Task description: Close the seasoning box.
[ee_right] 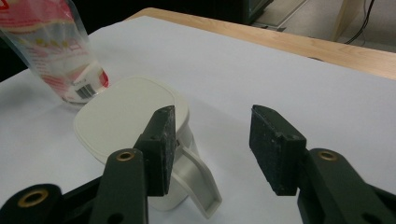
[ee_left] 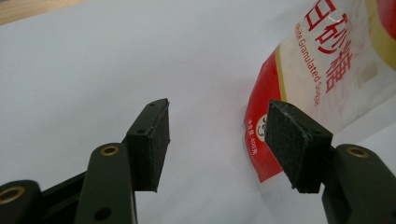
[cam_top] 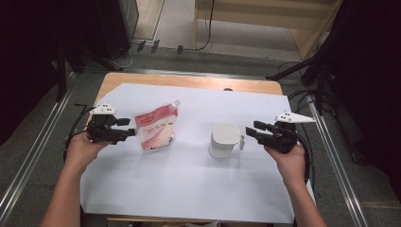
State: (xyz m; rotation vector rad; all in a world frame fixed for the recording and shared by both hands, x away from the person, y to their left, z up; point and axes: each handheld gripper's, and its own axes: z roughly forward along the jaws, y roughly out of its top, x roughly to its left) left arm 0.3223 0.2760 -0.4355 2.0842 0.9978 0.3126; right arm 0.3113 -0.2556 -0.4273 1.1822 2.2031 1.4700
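Approach step. Left gripper (cam_top: 124,128), jaws apart and empty, sits beside the sugar pouch (cam_top: 156,127) at centre left. Right gripper (cam_top: 251,134), also released, faces the jug (cam_top: 224,141) handle at centre; next, each must close in squarely.

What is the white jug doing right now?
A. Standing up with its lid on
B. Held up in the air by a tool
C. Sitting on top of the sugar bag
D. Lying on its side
A: the white jug stands upright on the paper, its lid closed, nothing gripping it.
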